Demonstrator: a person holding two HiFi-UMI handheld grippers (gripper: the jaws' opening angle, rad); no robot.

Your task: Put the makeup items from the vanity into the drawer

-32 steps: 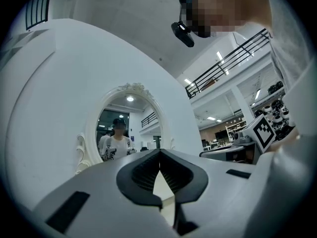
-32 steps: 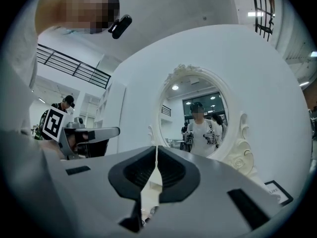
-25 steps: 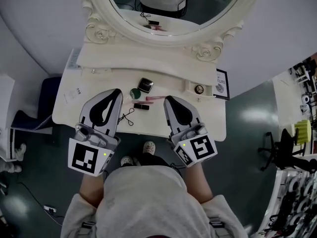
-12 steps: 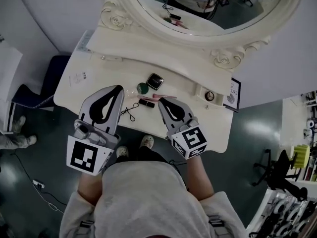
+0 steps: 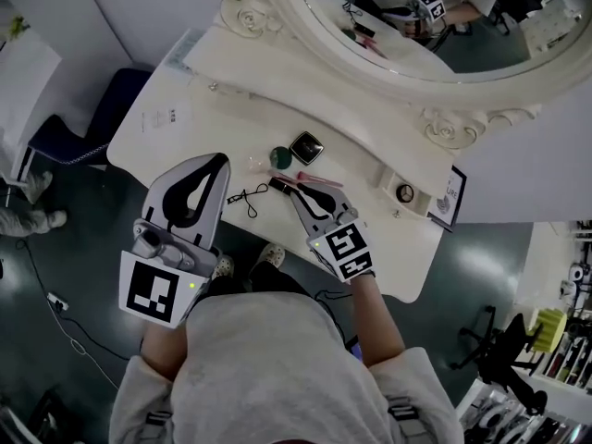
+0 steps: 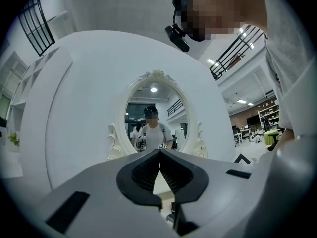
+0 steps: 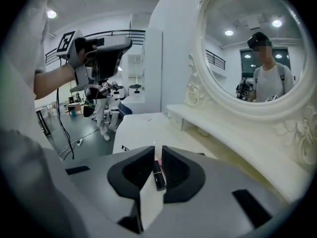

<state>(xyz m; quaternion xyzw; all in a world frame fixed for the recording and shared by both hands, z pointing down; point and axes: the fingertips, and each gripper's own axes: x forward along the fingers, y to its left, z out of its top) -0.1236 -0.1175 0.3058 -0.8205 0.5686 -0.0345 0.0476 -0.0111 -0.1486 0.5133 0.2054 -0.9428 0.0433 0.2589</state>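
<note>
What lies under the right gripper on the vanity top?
A dark lipstick tube shows just below the tip of the right gripper; the vanity top under its body is covered, so nothing else can be told.

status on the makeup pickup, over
Left hand-held gripper shut, held clear. Right hand-held gripper shut, empty, low over the dark lipstick tube on the vanity top. Black looped cord alongside, nothing blocking.
</note>
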